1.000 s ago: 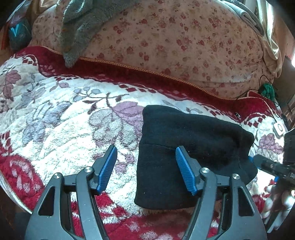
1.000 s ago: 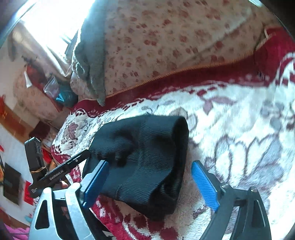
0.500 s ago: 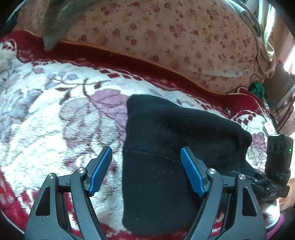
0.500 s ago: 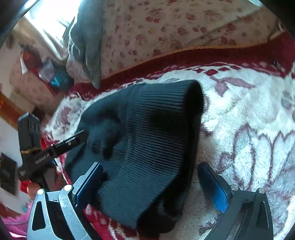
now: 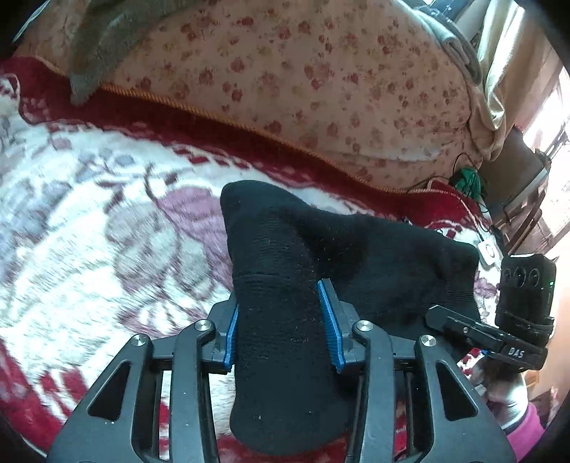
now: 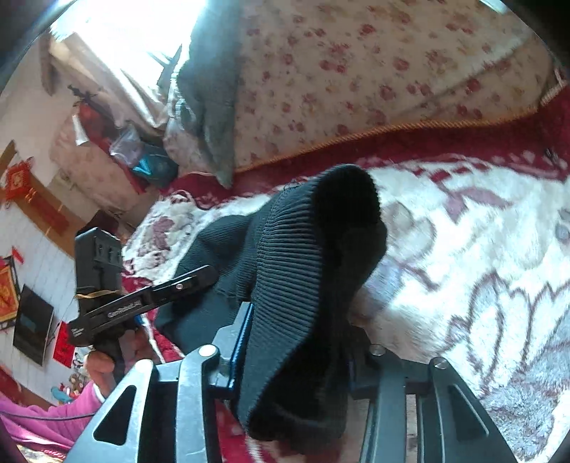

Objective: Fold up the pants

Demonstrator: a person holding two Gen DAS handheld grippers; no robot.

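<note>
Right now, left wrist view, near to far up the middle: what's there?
left gripper clamped on black knit pants → white-and-red floral plush blanket → orange cord trim → cream floral quilt

Before you: a red-and-white floral blanket (image 5: 107, 220), a flowered quilt (image 5: 302, 82) behind, a grey garment (image 5: 107, 39) draped over it.

A red and white floral blanket (image 5: 89, 249) covers the bed under and ahead of the hand-held gripper. Beyond it lies a cream quilt (image 5: 302, 78) with small red flowers, and a grey cloth (image 6: 210, 92) hangs over it. Strong daylight enters from a window (image 6: 117, 32) far ahead on the left (very bright). Red decorations (image 6: 21, 181) hang on the pale wall there.
</note>
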